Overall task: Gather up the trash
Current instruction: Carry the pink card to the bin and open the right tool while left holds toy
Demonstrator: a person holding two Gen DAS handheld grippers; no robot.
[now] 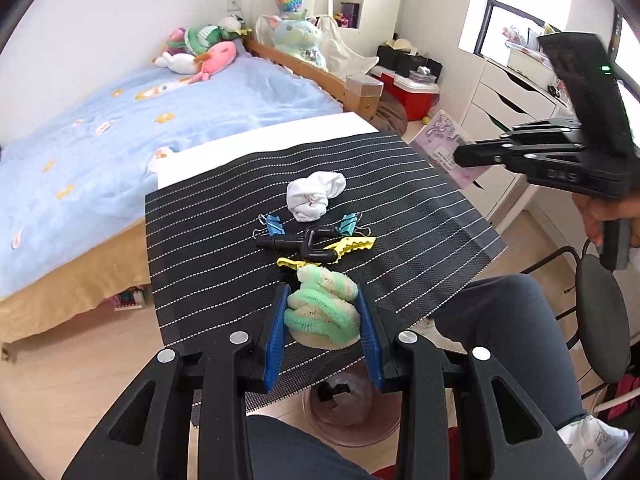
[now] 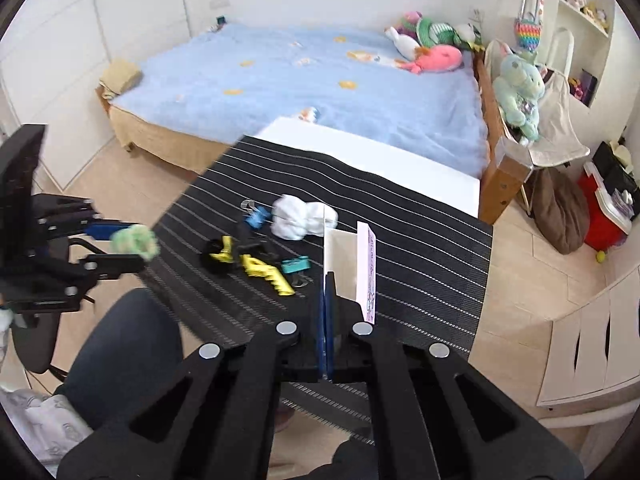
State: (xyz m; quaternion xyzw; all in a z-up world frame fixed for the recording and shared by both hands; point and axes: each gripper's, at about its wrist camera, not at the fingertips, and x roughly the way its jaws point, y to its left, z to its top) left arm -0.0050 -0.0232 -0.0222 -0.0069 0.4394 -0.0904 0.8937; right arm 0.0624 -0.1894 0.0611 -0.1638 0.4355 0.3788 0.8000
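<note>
The left gripper (image 1: pixel 322 316) pinched a fuzzy green-and-white scrap (image 1: pixel 322 304) between its blue pads, lifted off the striped mat's (image 1: pixel 420 208) near edge, above a pinkish bin (image 1: pixel 352 416) on the floor. To do this well, I'd say it should hang squarely over the bin before letting go. The right gripper (image 2: pixel 326 320), pads pressed nearly together, clamped a pink-edged white card (image 2: pixel 362 268) upright over the mat. A crumpled white tissue (image 1: pixel 314 196) lay there, uncollected.

pink card (image 2: pixel 371 276) print too small (illegible), no other readable text
</note>
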